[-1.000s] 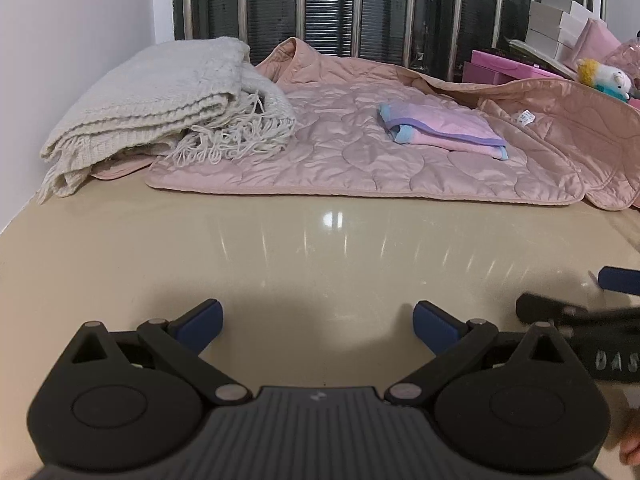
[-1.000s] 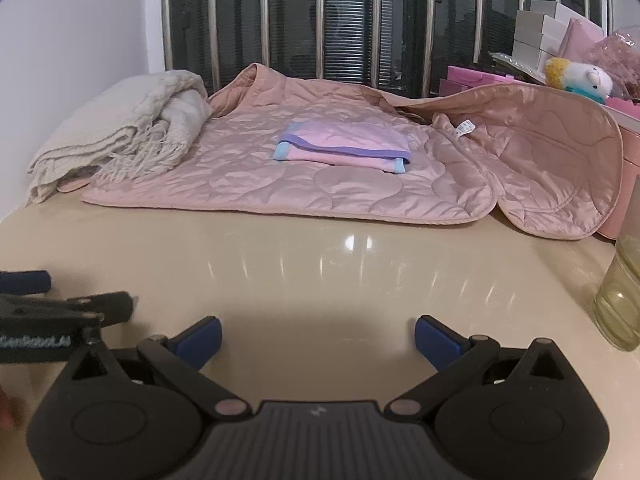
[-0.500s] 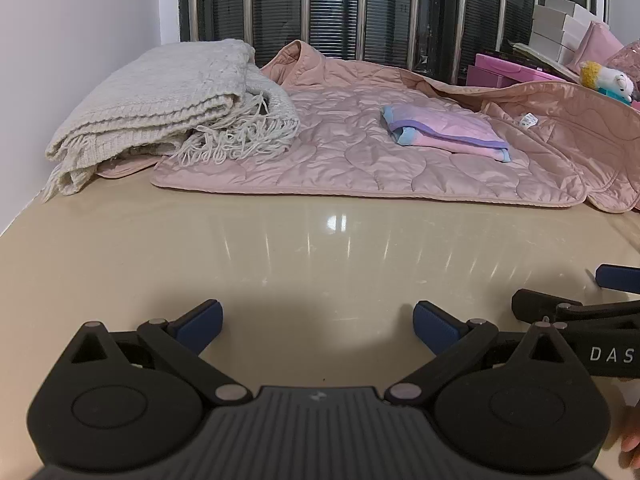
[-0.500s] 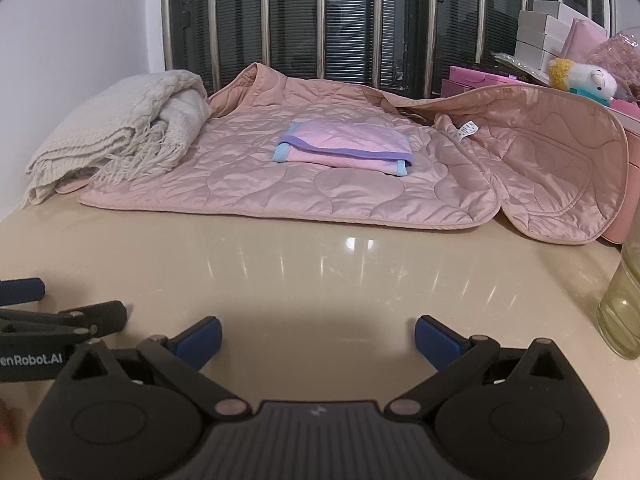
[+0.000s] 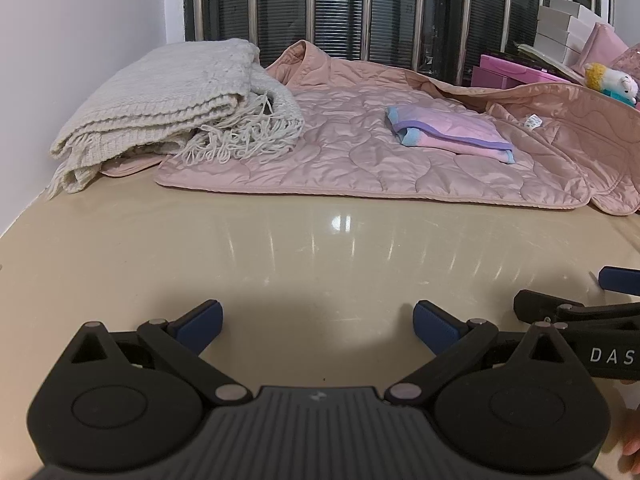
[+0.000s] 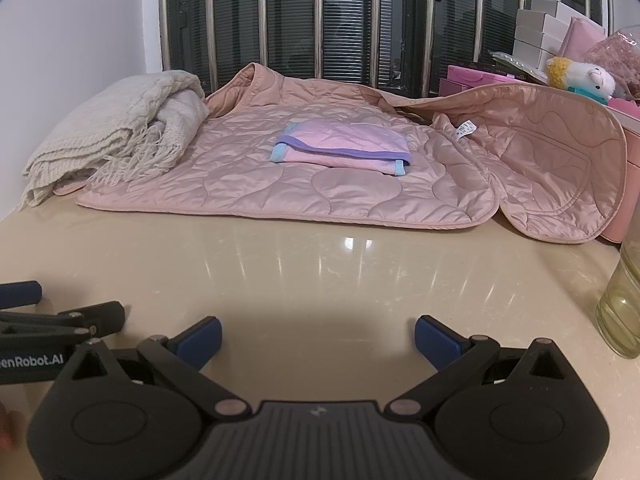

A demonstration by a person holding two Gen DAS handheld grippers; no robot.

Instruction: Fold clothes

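A glossy beige table [image 5: 280, 248] takes up most of the room in front of me, with a barred dark window [image 6: 360, 20] behind it. Spread across the far half lies a pink quilted jacket [image 6: 320, 184], its right side flopped up against the pink boxes [image 6: 480, 76]. At the far left sits a folded cream knitted blanket [image 5: 160, 104], its fringe spilling onto the jacket's edge. A small pink folded garment with purple and blue trim [image 6: 344, 146] rests on the middle of the jacket. To the right there's a yellowish glass [image 6: 620, 308] on the table and a little plush toy [image 6: 588, 78] on the boxes. Near me, both tools hover low over bare table, side by side: the left gripper [image 5: 316, 324] gapes wide with nothing between its blue pads [image 5: 200, 320], and the right gripper [image 6: 318, 326] is spread just the same, holding nothing
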